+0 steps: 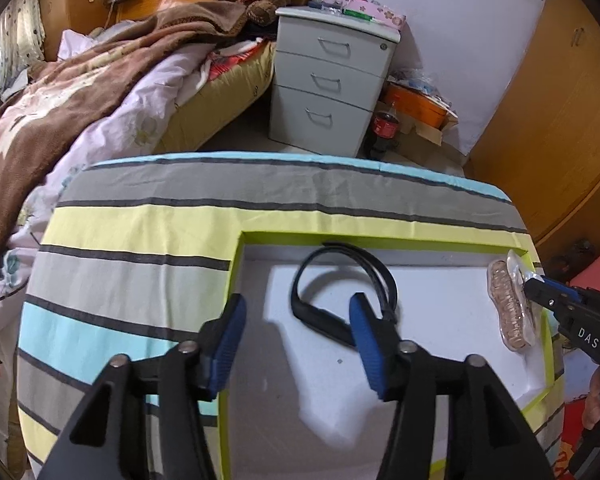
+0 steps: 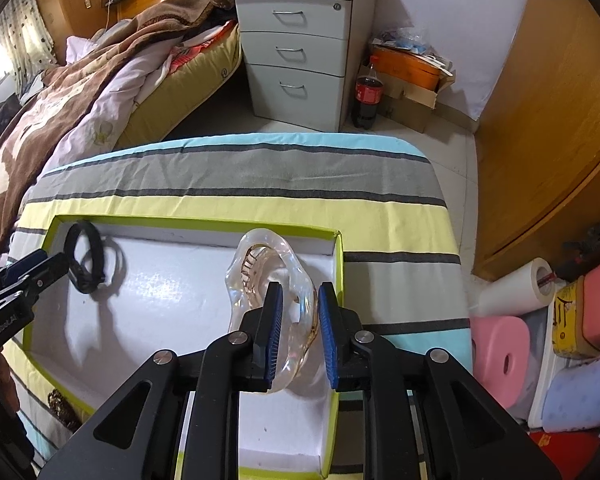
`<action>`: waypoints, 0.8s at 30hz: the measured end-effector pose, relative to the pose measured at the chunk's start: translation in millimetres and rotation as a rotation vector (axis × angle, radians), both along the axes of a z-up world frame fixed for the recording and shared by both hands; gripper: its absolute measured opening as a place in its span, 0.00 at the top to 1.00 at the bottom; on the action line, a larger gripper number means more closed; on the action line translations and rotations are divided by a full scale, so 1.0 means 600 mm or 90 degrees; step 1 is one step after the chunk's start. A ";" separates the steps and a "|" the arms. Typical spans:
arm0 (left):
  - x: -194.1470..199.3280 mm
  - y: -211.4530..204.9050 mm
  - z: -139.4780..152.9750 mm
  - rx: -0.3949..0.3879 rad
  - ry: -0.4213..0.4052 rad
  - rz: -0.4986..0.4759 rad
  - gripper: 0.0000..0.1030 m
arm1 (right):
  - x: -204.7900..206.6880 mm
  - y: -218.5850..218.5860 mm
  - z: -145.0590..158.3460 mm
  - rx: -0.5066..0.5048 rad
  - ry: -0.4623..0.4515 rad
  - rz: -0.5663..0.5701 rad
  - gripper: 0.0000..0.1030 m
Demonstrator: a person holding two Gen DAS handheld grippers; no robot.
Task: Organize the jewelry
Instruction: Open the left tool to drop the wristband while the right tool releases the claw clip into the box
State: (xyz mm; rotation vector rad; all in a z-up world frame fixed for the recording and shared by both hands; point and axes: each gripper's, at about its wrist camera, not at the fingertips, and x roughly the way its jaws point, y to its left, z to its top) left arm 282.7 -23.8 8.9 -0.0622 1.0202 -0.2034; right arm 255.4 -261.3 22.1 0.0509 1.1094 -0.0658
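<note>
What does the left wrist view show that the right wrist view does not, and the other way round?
Only the left wrist view: the left tool from behind, jaws apart above the black band, gripping nothing.

Only the right wrist view: the right tool from behind, with the clear pouch holding a beaded bracelet between its jaws, plus a paper roll and a pink stool on the floor.

Both: the green-edged white tray, striped cloth, grey drawer cabinet and cola bottle.
</note>
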 end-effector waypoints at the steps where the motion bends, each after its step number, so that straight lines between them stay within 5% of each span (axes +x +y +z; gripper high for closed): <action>1: -0.002 0.002 0.002 -0.006 0.000 -0.001 0.45 | -0.001 0.000 0.001 0.001 -0.001 0.000 0.82; 14: -0.035 0.015 0.029 -0.004 -0.015 0.006 0.43 | -0.030 0.000 0.027 0.011 -0.025 -0.005 0.81; 18: -0.066 0.023 0.044 -0.005 -0.032 0.012 0.39 | -0.057 0.003 0.044 0.021 -0.047 -0.005 0.70; 24: -0.124 0.034 0.062 0.007 -0.060 0.017 0.37 | -0.114 0.021 0.072 0.031 -0.093 0.003 0.70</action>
